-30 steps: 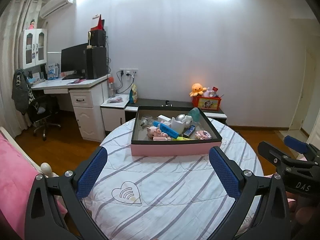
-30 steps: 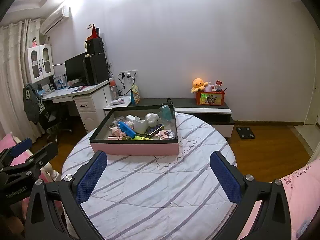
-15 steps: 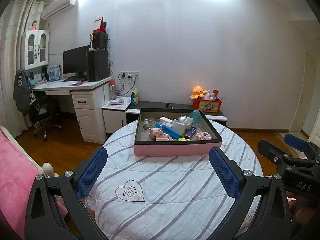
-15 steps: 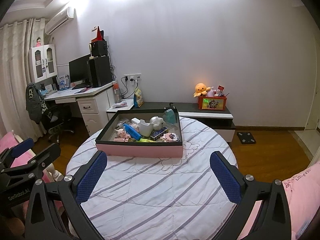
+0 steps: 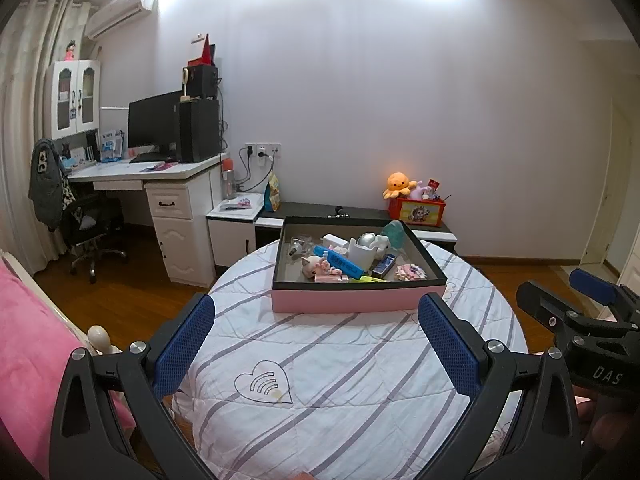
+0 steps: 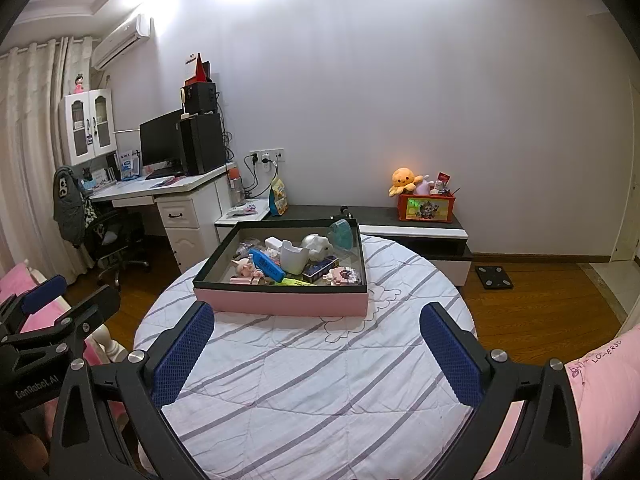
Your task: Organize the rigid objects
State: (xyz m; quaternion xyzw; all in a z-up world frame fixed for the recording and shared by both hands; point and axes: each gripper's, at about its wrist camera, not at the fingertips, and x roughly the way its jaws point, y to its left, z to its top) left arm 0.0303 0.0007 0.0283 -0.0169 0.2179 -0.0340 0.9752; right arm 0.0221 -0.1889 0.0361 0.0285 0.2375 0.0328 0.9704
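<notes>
The pink-sided box (image 5: 356, 298) with dark rim holds jumbled small objects at the round table's (image 5: 340, 380) far side. Left gripper (image 5: 316, 354) and right gripper (image 6: 316, 354) stand apart, empty. The box appears lower in view than before.

Each gripper is built of black frames with silver screws and bumpy blue pads (image 5: 184, 346). "DAS" is printed on the right gripper (image 5: 582, 304), "GenRobot.AI" on the left gripper (image 6: 60, 304).
</notes>
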